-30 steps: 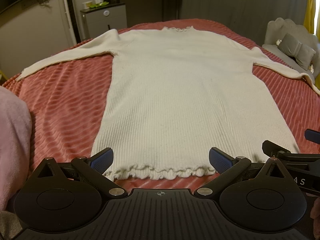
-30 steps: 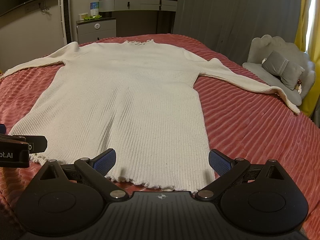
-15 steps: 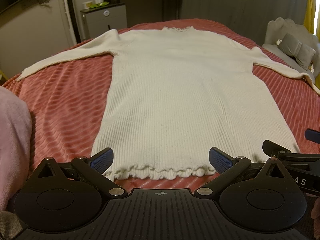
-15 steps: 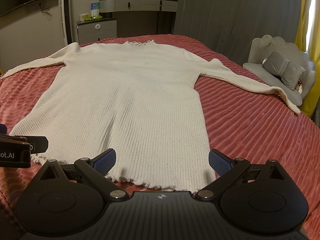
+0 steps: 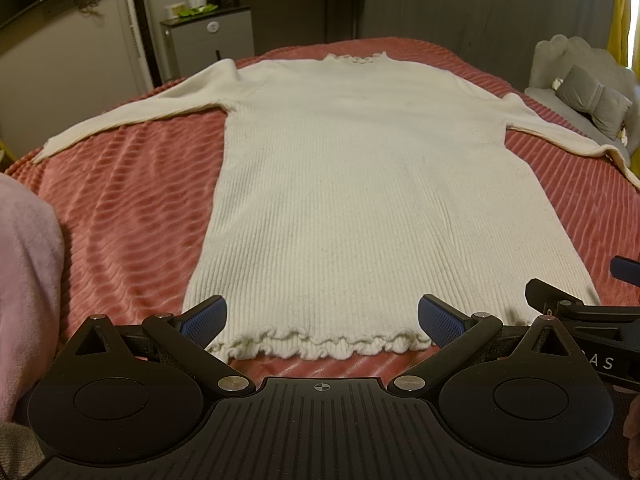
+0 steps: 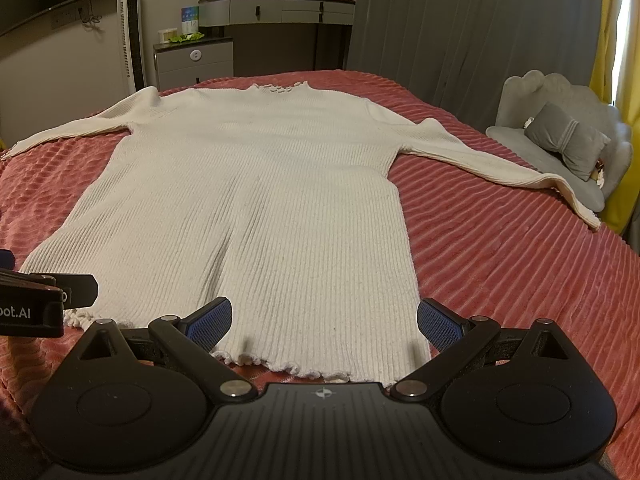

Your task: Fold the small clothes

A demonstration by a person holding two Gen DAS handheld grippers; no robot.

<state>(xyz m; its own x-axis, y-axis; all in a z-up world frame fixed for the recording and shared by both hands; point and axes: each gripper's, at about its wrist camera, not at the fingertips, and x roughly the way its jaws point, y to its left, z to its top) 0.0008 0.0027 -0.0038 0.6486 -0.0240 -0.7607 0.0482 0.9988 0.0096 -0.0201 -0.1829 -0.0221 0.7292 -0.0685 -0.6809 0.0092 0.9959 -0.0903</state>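
A cream ribbed-knit long-sleeved sweater (image 5: 360, 200) lies flat and face up on a bed covered by a rose-red ribbed plush bedspread (image 5: 132, 216). In the left wrist view it fills the centre of the frame, its frilled neckline at upper centre and its ruffled hem (image 5: 320, 346) at lower centre. One sleeve runs out to the left edge of the frame, the other to the right edge.

The left gripper (image 5: 320, 318) hovers just before the hem with its blue-padded fingers (image 5: 204, 320) spread wide apart, holding nothing; the hem shows between them. In the right wrist view the right gripper (image 6: 324, 320) sits at the hem's right corner, likewise spread apart and empty, with the sweater's lower edge between its fingers (image 6: 438, 322).

A pale pink fleece fabric (image 5: 24, 280) shows at the left edge of the left wrist view. A grey scalloped chair with a grey bow-shaped cushion (image 6: 564, 146) stands at the right of the right wrist view, beside a grey curtain (image 6: 460, 28). A grey dressing table with bottles and a round mirror (image 6: 276, 8) stands at upper centre beyond the bed.
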